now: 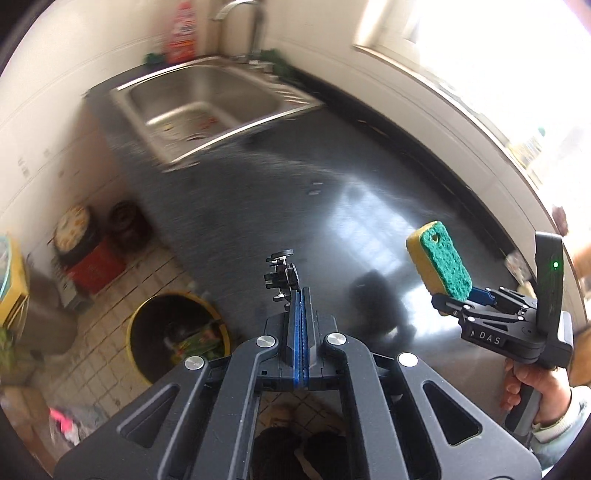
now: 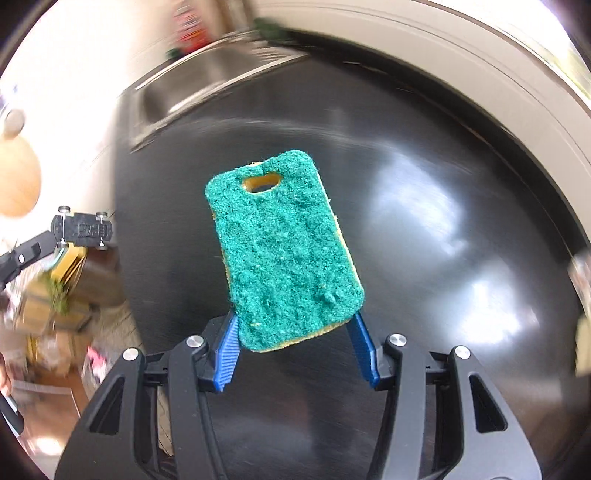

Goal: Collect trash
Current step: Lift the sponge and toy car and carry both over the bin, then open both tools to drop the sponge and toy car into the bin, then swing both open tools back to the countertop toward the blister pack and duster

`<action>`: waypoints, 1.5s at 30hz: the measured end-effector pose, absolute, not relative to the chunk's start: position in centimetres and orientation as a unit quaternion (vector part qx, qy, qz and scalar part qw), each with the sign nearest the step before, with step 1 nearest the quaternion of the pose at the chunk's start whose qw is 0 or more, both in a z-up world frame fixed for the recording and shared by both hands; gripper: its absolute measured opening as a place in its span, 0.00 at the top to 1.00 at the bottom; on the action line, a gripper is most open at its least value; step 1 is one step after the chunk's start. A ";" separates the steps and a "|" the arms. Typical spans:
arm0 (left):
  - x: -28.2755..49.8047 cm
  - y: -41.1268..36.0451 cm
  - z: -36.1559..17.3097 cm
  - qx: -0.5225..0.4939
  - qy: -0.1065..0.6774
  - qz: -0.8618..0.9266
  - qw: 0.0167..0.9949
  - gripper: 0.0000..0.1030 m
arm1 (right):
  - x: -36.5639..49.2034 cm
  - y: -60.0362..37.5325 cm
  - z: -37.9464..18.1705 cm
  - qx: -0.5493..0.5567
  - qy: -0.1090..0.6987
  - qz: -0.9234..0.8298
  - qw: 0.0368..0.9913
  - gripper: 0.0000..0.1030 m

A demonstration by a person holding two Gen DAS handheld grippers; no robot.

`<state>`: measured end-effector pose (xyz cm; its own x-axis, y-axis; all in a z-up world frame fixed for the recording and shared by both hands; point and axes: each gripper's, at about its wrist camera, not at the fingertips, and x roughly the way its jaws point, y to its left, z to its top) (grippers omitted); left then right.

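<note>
My right gripper is shut on the lower end of a green-and-yellow sponge, which stands up over the dark counter. The left wrist view shows the same sponge in the right gripper at the right, with a hand on the handle. My left gripper has its blue pads pressed together, and a small black toy car is pinched at their tips. In the right wrist view the car shows its underside at the left edge. A yellow-rimmed bin with rubbish inside stands on the tiled floor below the counter's edge.
A steel sink with a faucet is set in the far end of the counter, with a red bottle behind it. On the floor are a red crate, round pots and bags. A bright window runs along the right.
</note>
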<state>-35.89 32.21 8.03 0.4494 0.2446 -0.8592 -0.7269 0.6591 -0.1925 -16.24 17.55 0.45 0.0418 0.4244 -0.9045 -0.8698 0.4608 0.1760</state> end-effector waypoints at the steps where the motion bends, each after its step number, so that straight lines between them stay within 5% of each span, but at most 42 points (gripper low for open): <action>1: -37.5 32.7 8.0 -0.288 0.426 0.315 0.798 1.00 | -17.4 18.8 0.5 -0.228 0.503 0.483 0.680 0.49; 14: -54.6 36.2 5.8 -0.372 0.393 0.435 0.719 1.00 | -35.4 32.5 0.6 -0.345 0.425 0.619 0.563 0.49; 28: -56.7 37.8 0.8 -0.428 0.392 0.415 0.701 1.00 | -40.6 36.3 -3.2 -0.389 0.439 0.624 0.516 0.49; 31: -56.6 38.3 -0.3 -0.457 0.385 0.387 0.702 1.00 | -39.8 36.7 -2.7 -0.357 0.460 0.630 0.513 0.41; 32: -56.5 38.5 -0.8 -0.462 0.387 0.387 0.698 0.98 | -39.7 37.0 -2.3 -0.342 0.470 0.636 0.508 0.26; 34: -56.6 38.7 -1.2 -0.465 0.391 0.395 0.689 0.97 | -39.0 37.2 -1.0 -0.304 0.483 0.646 0.507 0.13; 35: -56.7 38.8 -1.2 -0.466 0.389 0.399 0.687 0.83 | -38.7 37.3 0.0 -0.287 0.479 0.653 0.512 0.13; 36: -56.9 38.9 -0.9 -0.466 0.382 0.406 0.687 0.46 | -38.4 37.3 0.8 -0.278 0.473 0.656 0.519 0.12; 38: -57.4 38.7 0.2 -0.451 0.358 0.446 0.685 0.06 | -37.7 37.2 2.3 -0.265 0.460 0.657 0.535 0.07; 45: -54.6 40.4 2.6 -0.424 0.367 0.488 0.669 0.06 | -28.5 32.4 3.6 -0.238 0.454 0.577 0.636 0.07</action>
<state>-54.58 40.40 2.57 0.2542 0.3421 -0.9046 -0.9641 0.1637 -0.2090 -28.52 32.38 3.58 -0.0780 0.5177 -0.8520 -0.9503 0.2199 0.2206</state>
